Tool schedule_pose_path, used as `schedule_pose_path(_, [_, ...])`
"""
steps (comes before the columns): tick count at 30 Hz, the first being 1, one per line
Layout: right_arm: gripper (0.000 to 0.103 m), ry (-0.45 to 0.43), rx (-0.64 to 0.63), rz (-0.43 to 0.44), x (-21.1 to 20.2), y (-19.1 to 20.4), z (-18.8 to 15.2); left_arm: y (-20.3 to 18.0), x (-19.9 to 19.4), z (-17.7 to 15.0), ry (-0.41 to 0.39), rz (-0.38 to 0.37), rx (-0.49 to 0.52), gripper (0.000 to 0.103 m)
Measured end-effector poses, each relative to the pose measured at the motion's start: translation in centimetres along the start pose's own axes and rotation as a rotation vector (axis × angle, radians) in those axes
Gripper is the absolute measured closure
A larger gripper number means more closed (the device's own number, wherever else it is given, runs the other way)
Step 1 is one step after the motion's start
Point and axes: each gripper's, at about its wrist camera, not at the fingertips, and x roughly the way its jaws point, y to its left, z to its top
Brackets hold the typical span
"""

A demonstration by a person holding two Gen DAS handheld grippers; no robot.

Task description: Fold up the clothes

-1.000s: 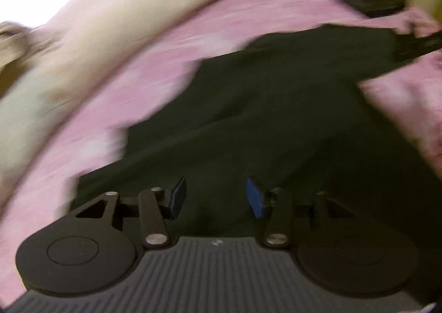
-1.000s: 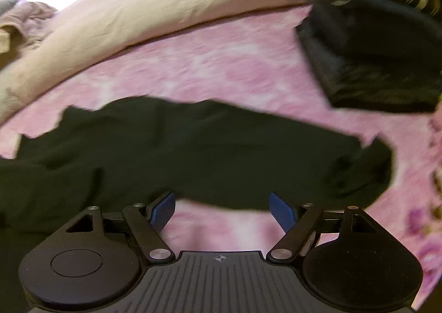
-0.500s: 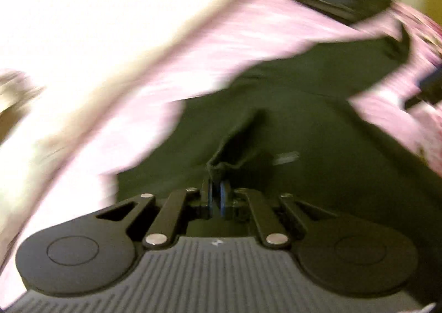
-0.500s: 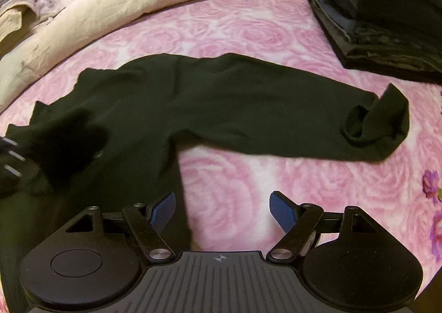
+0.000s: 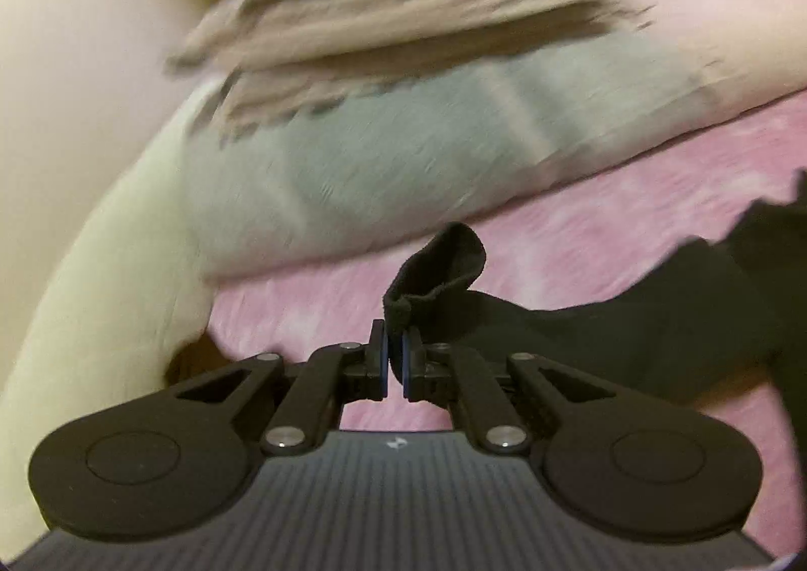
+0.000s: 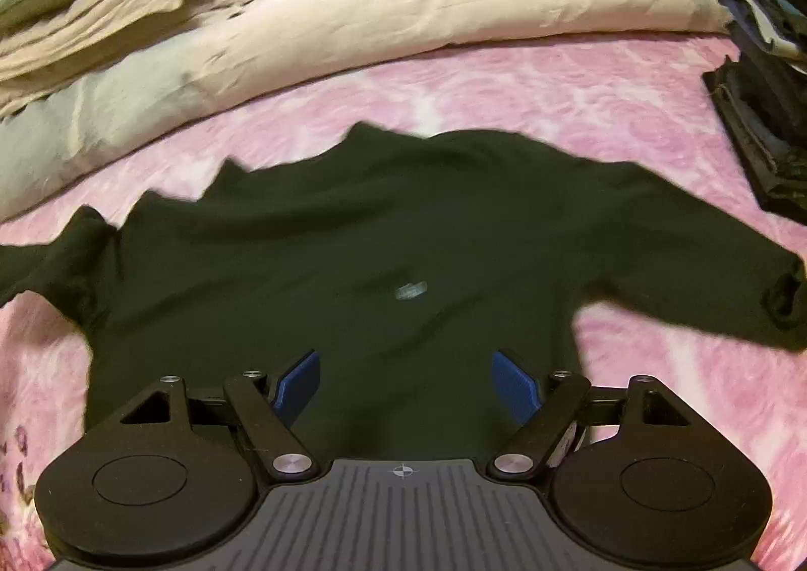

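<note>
Count: one black long-sleeve shirt (image 6: 383,238) mid-bed, two sleeves out. One pink floral bed cover (image 6: 555,81). One long cream bolster pillow (image 6: 403,11) along the far edge. One stack of folded beige linens (image 6: 101,11) at the far left corner, one dark folded-clothes stack (image 6: 766,117) at the right edge (item count per stack unreadable).

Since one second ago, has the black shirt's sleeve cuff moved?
Yes. The left tongs, shut on the sleeve cuff, have carried it outward toward the grey pillow at the bed's edge, stretching the sleeve.
</note>
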Motion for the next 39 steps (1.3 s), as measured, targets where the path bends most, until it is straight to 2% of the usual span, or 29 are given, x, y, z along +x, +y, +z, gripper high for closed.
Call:
schedule_pose_path(6, [0.025, 0.050, -0.023, -0.028, -0.4, 5.8, -3.5, 4.5, 4.8, -4.2, 0.047, -0.076, -0.041, 0.099])
schedule_pose_path(11, [0.025, 0.079, -0.034, -0.014, -0.2, 10.3, -5.6, 6.0, 7.2, -6.7, 0.057, -0.128, -0.065, 0.099])
schedule_pose_path(13, [0.025, 0.080, -0.047, -0.009, -0.5, 11.7, -6.2, 6.3, 8.2, -7.5, 0.087, -0.160, -0.093, 0.099])
schedule_pose_path(14, [0.025, 0.080, -0.055, -0.006, -0.7, 12.2, -6.6, 6.3, 8.7, -7.8, 0.113, -0.176, -0.099, 0.095])
schedule_pose_path(17, [0.025, 0.081, -0.073, -0.017, -1.8, 13.0, -7.8, 6.6, 8.4, -8.8, 0.125, -0.144, -0.126, 0.076])
schedule_pose_path(20, [0.025, 0.098, -0.057, -0.033, -2.8, 11.9, -9.1, 6.7, 6.3, -10.3, 0.120, -0.136, -0.123, 0.076])
schedule_pose_path(22, [0.025, 0.119, -0.037, -0.044, -3.4, 10.9, -10.1, 6.0, 4.2, -11.6, 0.125, -0.171, -0.111, 0.076])
schedule_pose_path(24, [0.025, 0.138, -0.018, -0.049, -3.9, 9.8, -11.0, 4.6, 1.6, -13.1, 0.130, -0.251, -0.103, 0.070])
schedule_pose_path(25, [0.025, 0.145, -0.016, -0.049, -4.2, 9.2, -11.5, 3.5, 0.1, -14.0, 0.135, -0.321, -0.110, 0.068])
schedule_pose_path(29, [0.025, 0.170, -0.008, -0.042, -5.1, 6.0, -13.8, -3.5, -5.4, -17.7, 0.189, -0.670, -0.142, 0.056])
schedule_pose_path(32, [0.025, 0.192, 0.022, -0.049, -5.6, 2.3, -15.7, -9.5, -8.4, -20.1, 0.218, -0.915, -0.126, 0.052])
schedule_pose_path(33, [0.025, 0.196, 0.028, -0.053, -6.0, 1.1, -16.2, -11.5, -9.1, -20.8, 0.232, -0.970, -0.114, 0.047])
schedule_pose_path(35, [0.025, 0.196, 0.030, -0.064, -6.8, -1.2, -17.1, -14.9, -9.7, -21.9, 0.272, -1.035, -0.094, 0.042])
schedule_pose_path(37, [0.025, 0.197, 0.014, -0.081, -7.5, -3.5, -17.8, -17.5, -9.5, -22.9, 0.340, -1.023, -0.070, 0.042])
schedule_pose_path(39, [0.025, 0.199, 0.012, -0.096, -8.1, -5.8, -18.5, -18.5, -9.8, -23.6, 0.335, -1.016, -0.076, 0.035])
